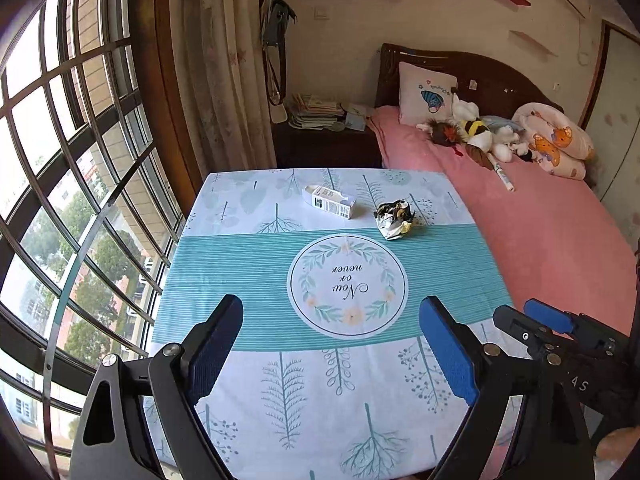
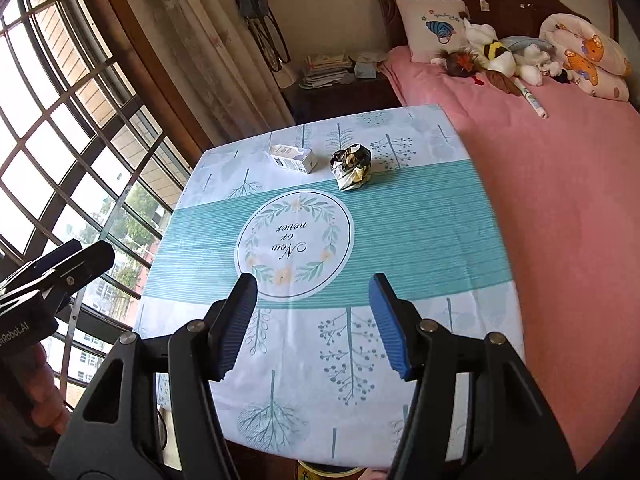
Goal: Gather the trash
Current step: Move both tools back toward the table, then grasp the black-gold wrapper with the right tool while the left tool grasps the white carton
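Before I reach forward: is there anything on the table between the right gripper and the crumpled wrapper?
Nothing visible. Between the right gripper and the crumpled wrapper lies only bare tablecloth; the small carton sits apart, left of it.

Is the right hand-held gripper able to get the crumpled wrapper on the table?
Probably yes. The right hand-held gripper is open, and only bare tablecloth lies between it and the crumpled wrapper at the table's far side. The small carton sits beside the wrapper, apart from it, not in the way.
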The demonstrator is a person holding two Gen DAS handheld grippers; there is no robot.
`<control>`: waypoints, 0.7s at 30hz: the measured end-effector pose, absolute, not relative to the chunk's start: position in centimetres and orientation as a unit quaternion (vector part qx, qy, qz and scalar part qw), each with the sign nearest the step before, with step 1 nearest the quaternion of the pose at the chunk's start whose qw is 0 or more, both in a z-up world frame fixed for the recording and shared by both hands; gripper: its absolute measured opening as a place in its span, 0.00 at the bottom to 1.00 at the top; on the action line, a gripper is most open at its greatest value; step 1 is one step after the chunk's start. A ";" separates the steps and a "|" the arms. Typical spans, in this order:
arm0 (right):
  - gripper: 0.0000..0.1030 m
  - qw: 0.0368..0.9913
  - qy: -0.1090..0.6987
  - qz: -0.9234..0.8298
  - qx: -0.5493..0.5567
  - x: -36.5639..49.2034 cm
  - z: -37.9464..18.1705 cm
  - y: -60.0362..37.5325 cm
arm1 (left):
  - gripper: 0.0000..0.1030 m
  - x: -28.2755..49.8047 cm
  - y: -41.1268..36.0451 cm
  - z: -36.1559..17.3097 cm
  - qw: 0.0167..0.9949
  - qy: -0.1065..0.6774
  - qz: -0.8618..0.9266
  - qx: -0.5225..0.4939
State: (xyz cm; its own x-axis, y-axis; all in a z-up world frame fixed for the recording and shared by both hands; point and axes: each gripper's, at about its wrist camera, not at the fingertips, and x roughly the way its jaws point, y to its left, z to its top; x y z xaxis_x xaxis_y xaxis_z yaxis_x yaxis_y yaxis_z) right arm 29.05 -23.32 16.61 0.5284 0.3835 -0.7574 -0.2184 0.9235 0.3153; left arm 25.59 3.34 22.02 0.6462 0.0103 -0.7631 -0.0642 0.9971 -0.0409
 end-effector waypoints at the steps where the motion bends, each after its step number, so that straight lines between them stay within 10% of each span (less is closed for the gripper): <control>1: 0.54 0.865 0.460 0.179 0.091 31.1 16.1 -23.6 | 0.88 27.3 3.0 21.5 0.901 0.431 0.026 -0.037; 21: 0.63 0.783 0.568 0.194 0.165 62.9 -0.7 -20.5 | 0.85 53.2 2.5 6.7 0.836 0.516 0.139 -0.124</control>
